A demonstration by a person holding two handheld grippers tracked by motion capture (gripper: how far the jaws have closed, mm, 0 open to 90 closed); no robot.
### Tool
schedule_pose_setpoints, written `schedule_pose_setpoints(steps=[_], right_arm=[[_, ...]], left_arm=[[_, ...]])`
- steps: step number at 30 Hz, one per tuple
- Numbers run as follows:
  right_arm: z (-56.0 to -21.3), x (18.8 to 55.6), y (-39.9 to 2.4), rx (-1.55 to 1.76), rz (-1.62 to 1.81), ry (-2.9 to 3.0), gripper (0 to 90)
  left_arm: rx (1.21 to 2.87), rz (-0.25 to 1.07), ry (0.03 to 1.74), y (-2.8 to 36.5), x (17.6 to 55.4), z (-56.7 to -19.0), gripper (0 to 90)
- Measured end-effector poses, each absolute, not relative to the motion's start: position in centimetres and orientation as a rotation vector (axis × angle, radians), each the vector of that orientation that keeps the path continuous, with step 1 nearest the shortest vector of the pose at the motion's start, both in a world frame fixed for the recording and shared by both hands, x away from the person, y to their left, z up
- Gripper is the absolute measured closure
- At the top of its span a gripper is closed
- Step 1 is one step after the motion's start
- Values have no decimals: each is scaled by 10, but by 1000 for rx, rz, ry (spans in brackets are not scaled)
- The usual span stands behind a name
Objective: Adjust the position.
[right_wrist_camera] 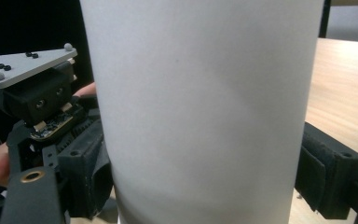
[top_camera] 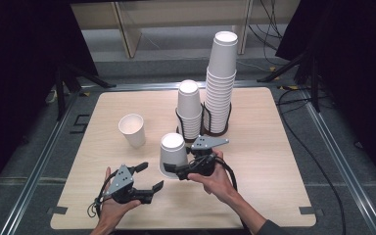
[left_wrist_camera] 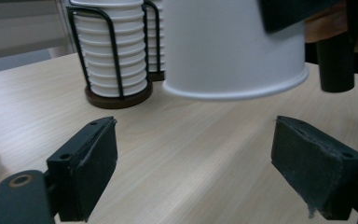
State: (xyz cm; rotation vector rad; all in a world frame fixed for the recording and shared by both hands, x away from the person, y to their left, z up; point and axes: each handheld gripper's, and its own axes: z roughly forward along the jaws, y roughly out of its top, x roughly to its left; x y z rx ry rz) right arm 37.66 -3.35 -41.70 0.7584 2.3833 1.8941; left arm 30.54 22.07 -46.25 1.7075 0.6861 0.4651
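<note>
1. The right gripper (top_camera: 172,170) is clamped on an upside-down white paper cup (top_camera: 172,154); in the right gripper view its black pads (right_wrist_camera: 326,175) press the cup wall (right_wrist_camera: 205,107) from both sides, low on the body near the rim.
2. In the left gripper view the cup's rim (left_wrist_camera: 235,91) hangs clear above the wooden table (top_camera: 264,161), so the cup is lifted.
3. The cup looks light, thin-walled and easily crushed; a gentle squeeze low on the wall, near the stiffer rolled rim, seems safest.
4. The left gripper (top_camera: 147,177) holds nothing; its jaws stand apart, just beside and below the cup.
5. Farther off from the right gripper stand a short cup stack (top_camera: 189,110), a tall cup stack (top_camera: 221,83) and one loose upright cup (top_camera: 132,130).
</note>
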Motion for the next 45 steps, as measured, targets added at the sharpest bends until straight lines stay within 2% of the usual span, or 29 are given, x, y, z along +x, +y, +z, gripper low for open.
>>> schedule_pose_setpoints(steps=[15,30,40,45], right_arm=[[-422,369,-20,709,1890,2390,181],[-421,369,-22,632,1877,2375,186],[-424,359,-9,645,1938,2422,187],[-425,354,-3,628,1944,2424,187]], left_arm=[[1693,445,676,202,302,-463,134],[1679,358,697,210,303,-459,141],[1672,356,694,206,302,-459,30],[1676,357,699,207,302,-459,10]])
